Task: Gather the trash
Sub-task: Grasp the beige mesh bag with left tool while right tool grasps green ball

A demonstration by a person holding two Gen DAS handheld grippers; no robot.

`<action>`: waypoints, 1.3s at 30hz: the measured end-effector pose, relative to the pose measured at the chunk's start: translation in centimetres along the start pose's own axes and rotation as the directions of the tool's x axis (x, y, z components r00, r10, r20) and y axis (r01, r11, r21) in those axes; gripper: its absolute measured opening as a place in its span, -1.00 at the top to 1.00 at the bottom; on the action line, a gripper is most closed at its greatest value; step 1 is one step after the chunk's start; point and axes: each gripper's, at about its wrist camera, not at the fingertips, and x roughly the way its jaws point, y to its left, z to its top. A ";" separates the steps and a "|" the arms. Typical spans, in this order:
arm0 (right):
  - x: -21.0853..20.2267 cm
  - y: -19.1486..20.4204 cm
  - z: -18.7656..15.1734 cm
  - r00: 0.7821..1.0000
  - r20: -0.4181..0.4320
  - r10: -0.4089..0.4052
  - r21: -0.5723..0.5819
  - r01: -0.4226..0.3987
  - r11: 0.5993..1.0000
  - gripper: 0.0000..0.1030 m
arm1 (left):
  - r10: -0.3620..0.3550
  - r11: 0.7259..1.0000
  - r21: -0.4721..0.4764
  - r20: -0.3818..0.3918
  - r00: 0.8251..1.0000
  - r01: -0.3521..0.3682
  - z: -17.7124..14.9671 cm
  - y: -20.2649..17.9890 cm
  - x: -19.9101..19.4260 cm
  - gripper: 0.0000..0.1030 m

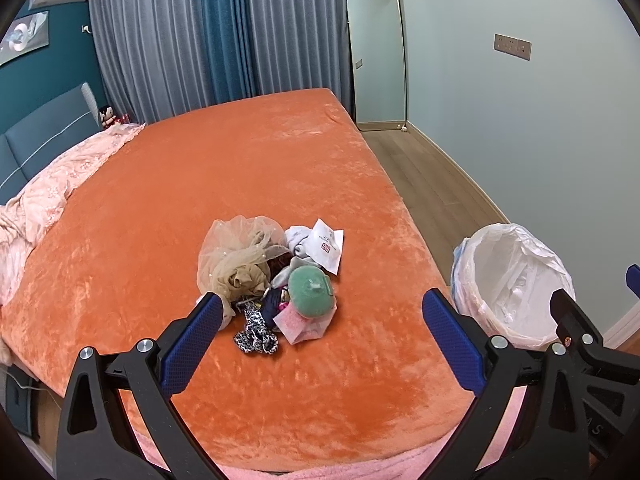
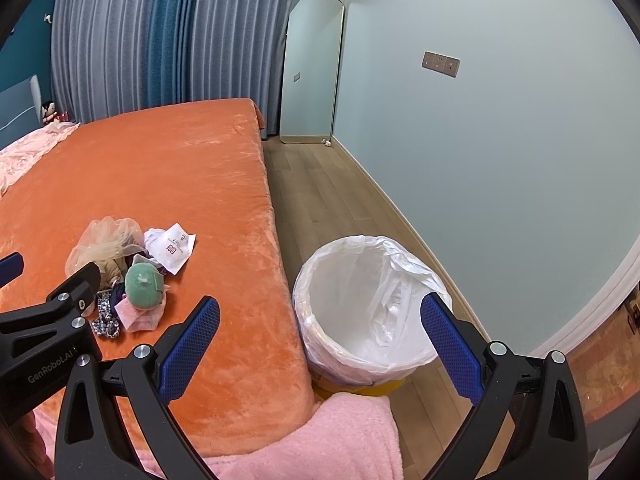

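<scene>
Trash pile (image 1: 276, 280) of tulle, crumpled paper, a green round thing and patterned scraps lies on the orange bed (image 1: 200, 184), near its edge. Left tongs (image 1: 324, 328) hover above it, spread wide and empty. Right tongs (image 2: 320, 332), equally wide and empty, hang over the white-lined bin (image 2: 360, 312) on the floor beside the bed.
</scene>
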 end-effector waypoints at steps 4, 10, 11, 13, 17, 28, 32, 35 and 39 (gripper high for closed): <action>0.5 0.3 0.0 1.000 0.000 0.000 -0.003 0.000 1.000 -0.87 | -0.003 1.000 -0.009 0.000 1.000 0.003 -0.1 0.4 0.7 -0.85; 2.3 2.4 -0.5 0.999 -0.007 0.036 -0.027 -0.036 0.999 -0.87 | -0.022 0.999 -0.046 -0.042 0.999 0.020 -1.3 3.4 3.4 -0.86; 2.6 3.1 -0.7 0.999 -0.011 0.053 -0.035 -0.053 0.998 -0.87 | -0.014 0.999 -0.053 -0.050 0.999 0.011 -1.7 4.5 4.2 -0.86; 3.3 4.6 -0.9 0.997 -0.013 0.080 -0.053 -0.081 0.995 -0.87 | 0.013 0.997 -0.069 -0.065 0.998 -0.018 -2.3 6.2 5.3 -0.86; 5.0 8.0 -1.1 0.986 -0.043 0.163 -0.076 -0.166 0.983 -0.87 | 0.049 0.988 -0.139 -0.124 0.991 -0.066 -3.7 10.7 8.3 -0.85; 11.6 16.9 -0.7 0.916 -0.173 0.361 -0.031 -0.371 0.928 -0.87 | 0.030 0.971 -0.227 -0.183 0.983 -0.072 -3.7 17.2 14.9 -0.82; 14.3 19.1 -0.6 0.899 -0.210 0.383 -0.020 -0.396 0.918 -0.82 | 0.001 0.970 -0.239 -0.177 0.984 -0.044 -2.4 17.5 17.3 -0.75; 16.0 20.7 -0.8 0.892 -0.237 0.386 -0.044 -0.407 0.913 -0.77 | -0.026 0.972 -0.233 -0.190 0.981 -0.019 -1.8 17.5 19.2 -0.63; 18.5 21.9 -1.2 0.855 -0.301 0.423 -0.006 -0.445 0.895 -0.48 | -0.078 0.969 -0.244 -0.214 0.974 0.024 -1.4 17.6 21.4 -0.25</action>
